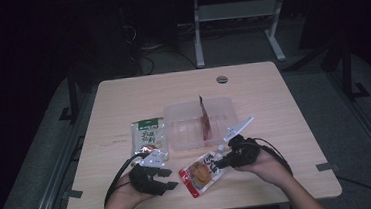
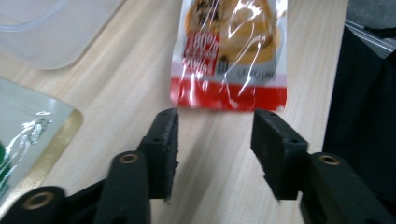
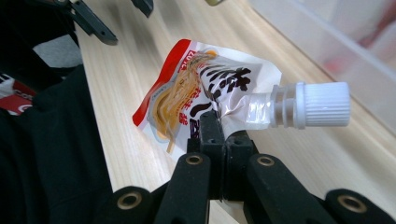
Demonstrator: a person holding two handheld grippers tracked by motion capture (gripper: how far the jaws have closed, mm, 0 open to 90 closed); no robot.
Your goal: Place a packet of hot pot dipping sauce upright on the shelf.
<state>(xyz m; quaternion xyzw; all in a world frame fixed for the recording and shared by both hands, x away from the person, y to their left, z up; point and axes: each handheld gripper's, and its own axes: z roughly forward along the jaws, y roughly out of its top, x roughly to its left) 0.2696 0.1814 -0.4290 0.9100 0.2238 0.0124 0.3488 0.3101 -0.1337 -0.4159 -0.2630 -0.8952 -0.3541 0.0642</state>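
Right claw point(image 3: 219, 126) hiding pouch point(image 3: 196, 88) neck

1. The spouted pouch point(image 3: 205, 88) is white with a red edge, black lettering, a yellow-orange picture and a white ribbed cap.
2. The flat packet point(image 1: 149, 136) is pale with a green top.
3. The container point(image 1: 183, 130) is clear.
4. The tabletop point(image 1: 123, 99) is light woodgrain.
5. Each hand-held gripper is black.

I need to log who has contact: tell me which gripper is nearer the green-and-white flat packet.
Left. The left gripper is just below the green-and-white flat packet, jaws open. The right gripper is farther right, shut on the red-and-white spouted pouch.
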